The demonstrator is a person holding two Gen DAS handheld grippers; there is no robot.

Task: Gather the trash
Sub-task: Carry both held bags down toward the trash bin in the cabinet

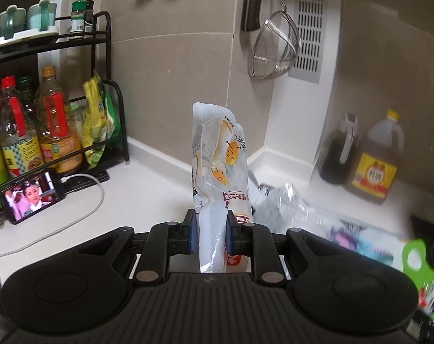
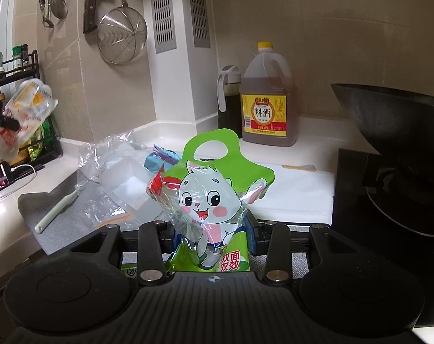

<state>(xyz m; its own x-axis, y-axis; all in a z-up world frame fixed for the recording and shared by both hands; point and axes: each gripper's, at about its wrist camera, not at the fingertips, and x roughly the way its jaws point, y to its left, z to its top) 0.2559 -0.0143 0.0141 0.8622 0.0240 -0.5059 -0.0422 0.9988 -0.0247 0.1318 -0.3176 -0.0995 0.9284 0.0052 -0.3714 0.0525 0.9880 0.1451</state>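
My left gripper (image 1: 209,233) is shut on a clear and white plastic wrapper (image 1: 220,154) with yellow cartoon faces, held upright above the white counter. The same wrapper (image 2: 27,109) shows at the far left of the right wrist view. My right gripper (image 2: 214,236) is shut on a green plastic bag with a cartoon rabbit (image 2: 214,189), held above the counter. A crumpled clear plastic bag (image 2: 113,177) lies on a grey mat (image 2: 45,218), and a blue wrapper (image 2: 159,160) lies behind it. The clear bag also shows in the left wrist view (image 1: 285,209).
A black rack (image 1: 108,114) of bottles and a phone (image 1: 30,200) with a white cable stand at left. A cooking wine jug (image 2: 267,100) and dark bottle (image 2: 228,100) stand in the corner. A black wok (image 2: 394,126) sits at right. A strainer (image 2: 122,37) and knife (image 2: 91,3) hang on the wall.
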